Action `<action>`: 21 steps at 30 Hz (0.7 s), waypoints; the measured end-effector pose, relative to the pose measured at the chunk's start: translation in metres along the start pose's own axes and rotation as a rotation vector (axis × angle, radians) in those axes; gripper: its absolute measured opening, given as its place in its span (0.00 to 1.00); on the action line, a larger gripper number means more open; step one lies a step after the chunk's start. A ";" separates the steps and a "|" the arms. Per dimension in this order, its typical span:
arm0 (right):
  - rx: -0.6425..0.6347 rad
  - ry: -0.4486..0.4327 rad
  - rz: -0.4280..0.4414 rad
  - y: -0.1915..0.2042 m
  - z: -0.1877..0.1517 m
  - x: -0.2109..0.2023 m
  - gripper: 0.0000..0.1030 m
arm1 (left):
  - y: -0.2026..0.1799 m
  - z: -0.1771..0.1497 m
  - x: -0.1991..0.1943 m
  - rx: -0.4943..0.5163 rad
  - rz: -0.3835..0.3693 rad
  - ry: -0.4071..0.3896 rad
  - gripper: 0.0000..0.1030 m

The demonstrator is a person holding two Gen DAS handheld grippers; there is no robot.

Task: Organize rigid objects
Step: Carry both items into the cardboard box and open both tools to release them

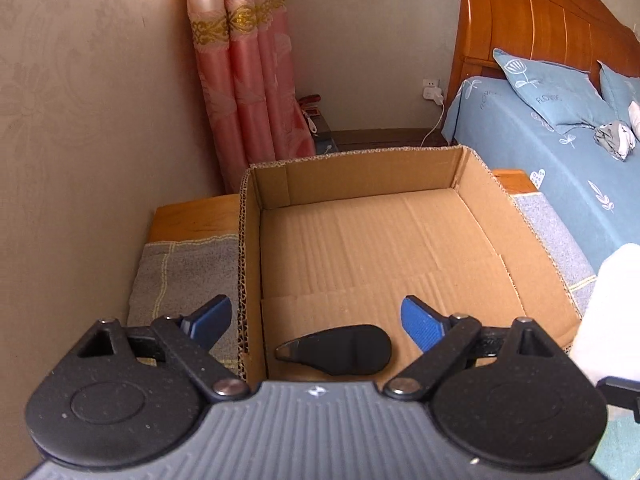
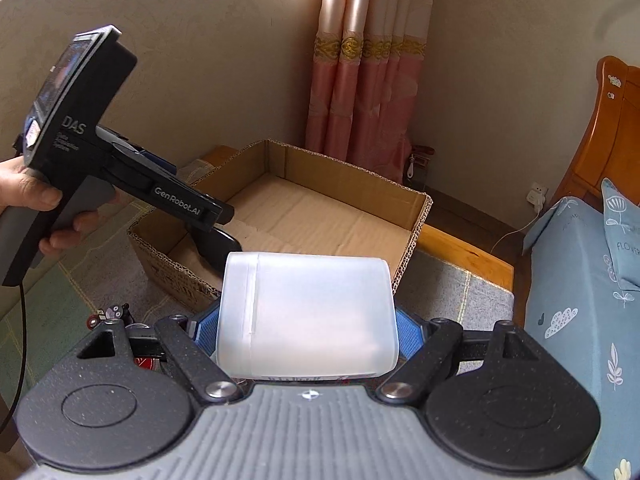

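Observation:
An open cardboard box (image 1: pixel 352 176) (image 2: pixel 416 208) stands on a grey mat. A black teardrop-shaped object (image 1: pixel 340 350) lies on the box floor at the near left corner; it also shows in the right wrist view (image 2: pixel 218 246). My left gripper (image 1: pixel 316 320) is open and empty, just above the black object, with its left finger outside the box's left wall. My right gripper (image 2: pixel 306 328) is shut on a translucent white plastic container (image 2: pixel 306 312) and holds it in front of the box's near edge. The container's edge shows in the left wrist view (image 1: pixel 608 308).
The grey mat (image 1: pixel 188 276) (image 2: pixel 452 292) covers a low wooden bench. A bed with blue bedding (image 1: pixel 560 152) (image 2: pixel 568 288) lies to the right. A wall is close on the left and pink curtains (image 1: pixel 256 92) hang behind. Small items (image 2: pixel 114 314) lie on the mat left of my right gripper.

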State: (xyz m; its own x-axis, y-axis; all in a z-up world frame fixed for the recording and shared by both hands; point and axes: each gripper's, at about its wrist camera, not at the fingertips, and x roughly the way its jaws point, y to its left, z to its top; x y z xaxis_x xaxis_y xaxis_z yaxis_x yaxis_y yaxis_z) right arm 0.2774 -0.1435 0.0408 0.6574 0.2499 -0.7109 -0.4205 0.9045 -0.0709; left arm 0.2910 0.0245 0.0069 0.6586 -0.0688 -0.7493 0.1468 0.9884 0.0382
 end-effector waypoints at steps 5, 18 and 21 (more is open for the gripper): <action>0.014 0.013 -0.004 -0.002 0.012 0.014 0.84 | 0.003 -0.009 -0.029 0.012 0.005 -0.060 0.91; 0.082 0.088 -0.055 -0.018 0.059 0.088 0.84 | 0.014 -0.069 -0.094 -0.031 0.148 -0.185 0.95; 0.101 0.098 -0.083 -0.023 0.070 0.104 0.84 | 0.019 -0.079 -0.101 -0.071 0.160 -0.197 0.95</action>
State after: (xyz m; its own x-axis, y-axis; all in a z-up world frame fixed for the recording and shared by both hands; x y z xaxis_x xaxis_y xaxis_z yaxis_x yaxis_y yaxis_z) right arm 0.3992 -0.1137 0.0175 0.6212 0.1423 -0.7707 -0.2986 0.9522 -0.0650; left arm 0.1693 0.0608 0.0311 0.8014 0.0712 -0.5939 -0.0186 0.9954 0.0943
